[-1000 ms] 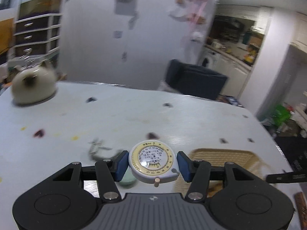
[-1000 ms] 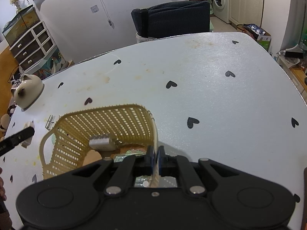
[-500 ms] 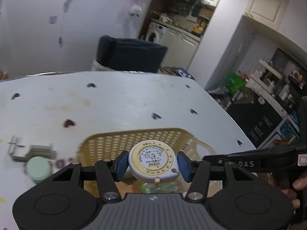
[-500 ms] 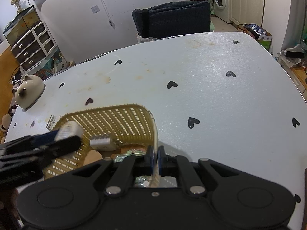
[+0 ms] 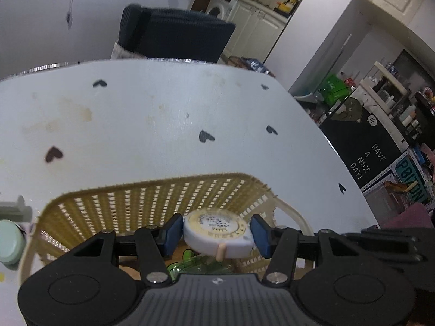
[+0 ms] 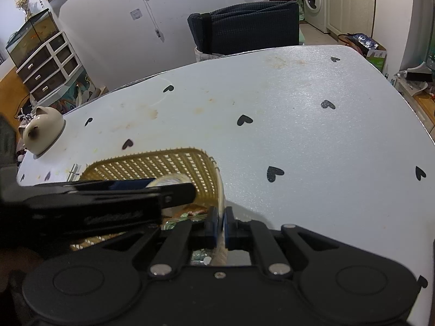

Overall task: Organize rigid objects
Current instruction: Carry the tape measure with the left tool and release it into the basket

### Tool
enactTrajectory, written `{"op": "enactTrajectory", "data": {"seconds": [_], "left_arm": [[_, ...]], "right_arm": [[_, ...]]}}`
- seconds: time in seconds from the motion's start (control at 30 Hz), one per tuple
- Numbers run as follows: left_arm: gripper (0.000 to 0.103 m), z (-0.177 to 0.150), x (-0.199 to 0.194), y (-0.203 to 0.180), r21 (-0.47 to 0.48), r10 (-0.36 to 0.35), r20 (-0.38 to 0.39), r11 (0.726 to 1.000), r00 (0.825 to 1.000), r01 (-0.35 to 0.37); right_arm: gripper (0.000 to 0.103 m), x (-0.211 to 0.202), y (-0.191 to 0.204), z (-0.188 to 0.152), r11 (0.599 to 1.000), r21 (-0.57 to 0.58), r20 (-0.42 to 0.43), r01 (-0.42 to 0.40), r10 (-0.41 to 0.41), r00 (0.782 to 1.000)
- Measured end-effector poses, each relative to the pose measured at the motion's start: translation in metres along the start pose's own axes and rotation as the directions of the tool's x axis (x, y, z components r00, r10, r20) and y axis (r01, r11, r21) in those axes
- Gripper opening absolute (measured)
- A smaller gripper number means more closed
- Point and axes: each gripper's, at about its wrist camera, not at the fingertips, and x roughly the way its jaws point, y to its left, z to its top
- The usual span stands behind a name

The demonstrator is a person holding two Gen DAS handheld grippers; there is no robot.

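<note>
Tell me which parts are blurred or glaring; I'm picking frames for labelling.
Left wrist view: the tape measure dial print is smeared, the table's far edge bows from fisheye. Right wrist view: the left gripper crossing the basket is soft and blurred; a grainy sheen lies on the tabletop at right.

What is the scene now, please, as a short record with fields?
left gripper: open, round tape measure tilted between the blue pads, gaps visible on both sides
right gripper: shut on basket rim
basket: yellow lattice, on the table, some items inside
outside basket: mint-green cap at its left; cat-shaped ornament far left
</note>
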Motion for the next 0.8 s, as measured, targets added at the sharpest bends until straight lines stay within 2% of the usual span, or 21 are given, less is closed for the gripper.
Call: {"op": "enactTrajectory", "data": {"seconds": [0.37,0.5,0.7,0.8], "left_arm": [[0.053,0.002,0.017,0.004,-0.028,0.006,-0.026,1.000,1.000,-0.007],[0.070,-0.002,0.014,0.007,-0.047,0.002,-0.038,0.999,0.999,-0.004],[0.070,-0.010,0.009,0.007,-0.050,-0.013,-0.055,0.999,0.998,0.011],[0.064,-0.012,0.007,0.006,-0.045,-0.018,-0.069,0.999,0.997,0.015]], "right_arm": [[0.005,0.000,0.000,0.000,1.000,0.000,0.000,0.000,0.000,1.000],[0.005,0.000,0.000,0.000,1.000,0.000,0.000,0.000,0.000,1.000],[0.005,0.000,0.001,0.000,1.000,-0.002,0.000,0.001,-0.001,1.000],[0.005,0.000,0.000,0.000,1.000,0.000,-0.001,0.000,0.000,1.000]]}}
